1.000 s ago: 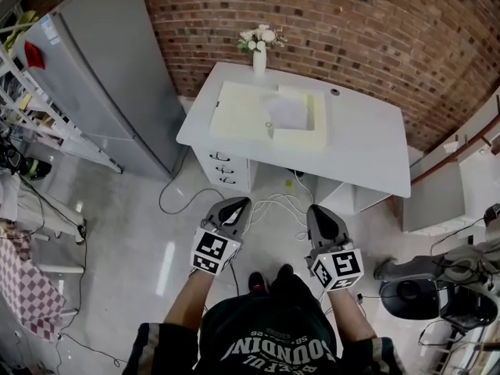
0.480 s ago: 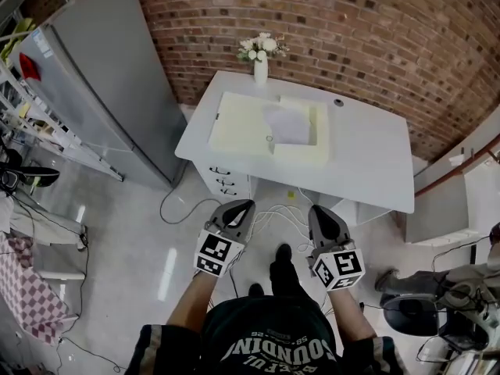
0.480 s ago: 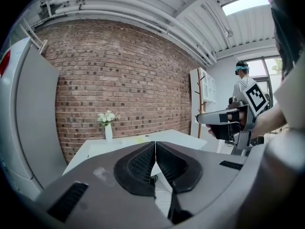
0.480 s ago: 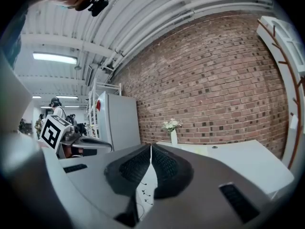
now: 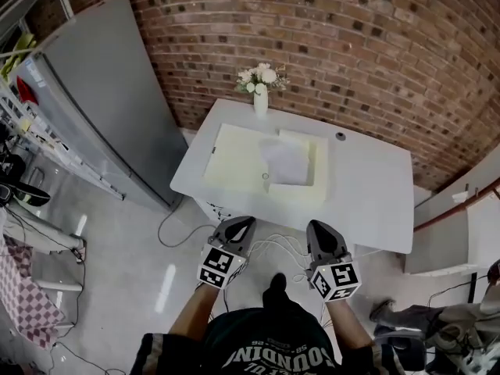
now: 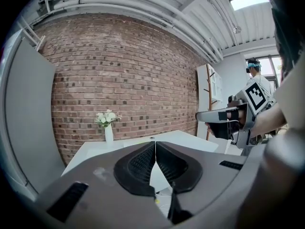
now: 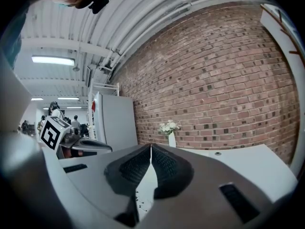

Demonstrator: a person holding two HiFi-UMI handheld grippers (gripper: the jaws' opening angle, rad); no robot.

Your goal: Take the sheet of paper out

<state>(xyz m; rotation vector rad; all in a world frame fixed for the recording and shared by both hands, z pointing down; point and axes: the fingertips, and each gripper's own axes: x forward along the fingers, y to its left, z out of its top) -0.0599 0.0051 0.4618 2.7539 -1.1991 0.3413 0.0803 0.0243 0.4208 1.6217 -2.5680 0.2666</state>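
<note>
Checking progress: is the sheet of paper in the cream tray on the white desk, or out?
In. The white sheet of paper lies flat inside the cream rectangular tray, on the white desk.

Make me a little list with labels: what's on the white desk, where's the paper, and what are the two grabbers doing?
desk: white desk by the brick wall
on desk: pale yellow tray; vase of white flowers at the back edge
paper: sheet of paper lying in the tray, towards its right
left gripper: shut, empty, short of the desk
right gripper: shut, empty, short of the desk
task: paper not yet taken out
</note>
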